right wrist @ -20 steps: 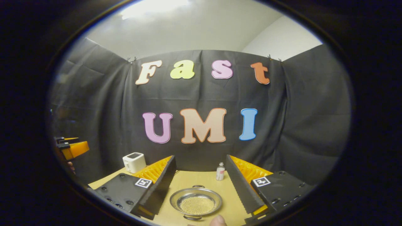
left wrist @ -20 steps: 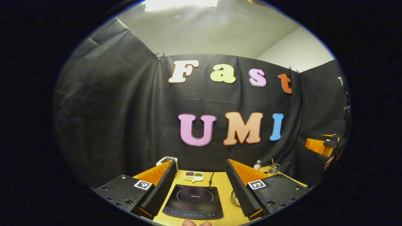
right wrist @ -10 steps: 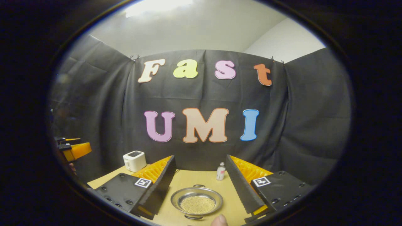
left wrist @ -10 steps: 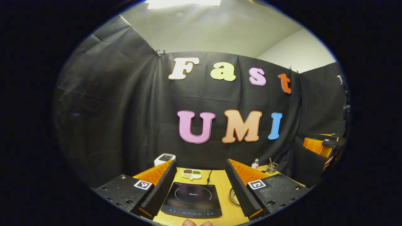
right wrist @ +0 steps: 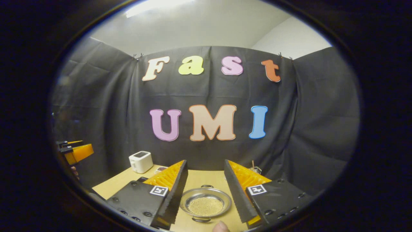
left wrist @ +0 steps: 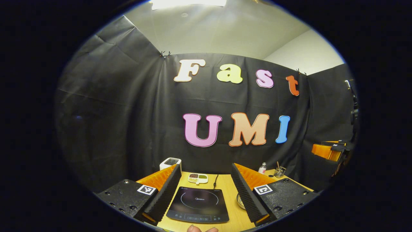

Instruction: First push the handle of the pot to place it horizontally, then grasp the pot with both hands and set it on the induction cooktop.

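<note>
Right gripper (right wrist: 203, 185) hovers, jaws apart and holding nothing, the pot (right wrist: 205, 205) dead ahead at lower centre — handles lined up near-to-far, so it's the nearer hand to push. Left gripper (left wrist: 203, 187), wide too, faces the induction cooktop (left wrist: 198, 205).

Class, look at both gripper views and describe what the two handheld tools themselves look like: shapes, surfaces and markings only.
Each tool, the left and the right, has two wedge-shaped fingers with ribbed inner faces. Each finger sits on a flat black plate with round screw holes, bearing a small square black-and-white marker. In the right gripper view, the other tool's orange body shows at the left edge.
</note>
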The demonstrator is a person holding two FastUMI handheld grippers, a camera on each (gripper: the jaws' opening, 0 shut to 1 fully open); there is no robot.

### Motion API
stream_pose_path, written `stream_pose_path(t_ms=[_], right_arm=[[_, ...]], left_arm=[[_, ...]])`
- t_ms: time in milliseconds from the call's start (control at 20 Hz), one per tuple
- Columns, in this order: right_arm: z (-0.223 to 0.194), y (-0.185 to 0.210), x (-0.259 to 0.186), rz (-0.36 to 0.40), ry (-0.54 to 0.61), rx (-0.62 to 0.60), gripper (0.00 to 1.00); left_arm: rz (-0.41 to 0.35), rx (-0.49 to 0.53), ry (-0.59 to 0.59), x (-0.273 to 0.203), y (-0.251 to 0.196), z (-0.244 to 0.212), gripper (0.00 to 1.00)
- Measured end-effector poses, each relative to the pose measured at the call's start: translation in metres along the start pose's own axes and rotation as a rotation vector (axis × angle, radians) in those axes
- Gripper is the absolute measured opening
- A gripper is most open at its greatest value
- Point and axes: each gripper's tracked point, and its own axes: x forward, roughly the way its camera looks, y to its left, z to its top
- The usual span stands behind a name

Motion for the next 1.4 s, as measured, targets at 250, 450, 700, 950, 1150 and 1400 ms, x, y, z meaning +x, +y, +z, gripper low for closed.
stream_pose_path(t_ms=[250, 450, 700, 950, 1150, 1400], right_arm=[[-0.009, 0.003, 0.001, -0.003, 0.024, 0.000, 0.23], [-0.033, 0.002, 0.007, 0.001, 0.098, -0.005, 0.01], [-0.096, 0.017, 0.028, 0.108, 0.274, 0.063, 0.03], [-0.147, 0.018, 0.057, 0.233, 0.393, 0.169, 0.00], [-0.198, 0.015, 0.075, 0.319, 0.491, 0.217, 0.03], [-0.258, 0.022, 0.082, 0.378, 0.643, 0.303, 0.00]], left_arm=[[0.001, 0.003, -0.007, -0.003, 0.003, 0.003, 0.92], [0.000, 0.000, 0.004, -0.003, 0.002, -0.001, 0.92], [0.052, -0.020, 0.042, 0.001, -0.001, -0.012, 0.92], [0.110, -0.008, 0.072, 0.008, -0.017, -0.020, 0.95], [0.172, -0.016, 0.109, 0.014, -0.028, -0.032, 0.93], [0.253, 0.007, 0.160, 0.010, -0.029, -0.042, 0.92]])
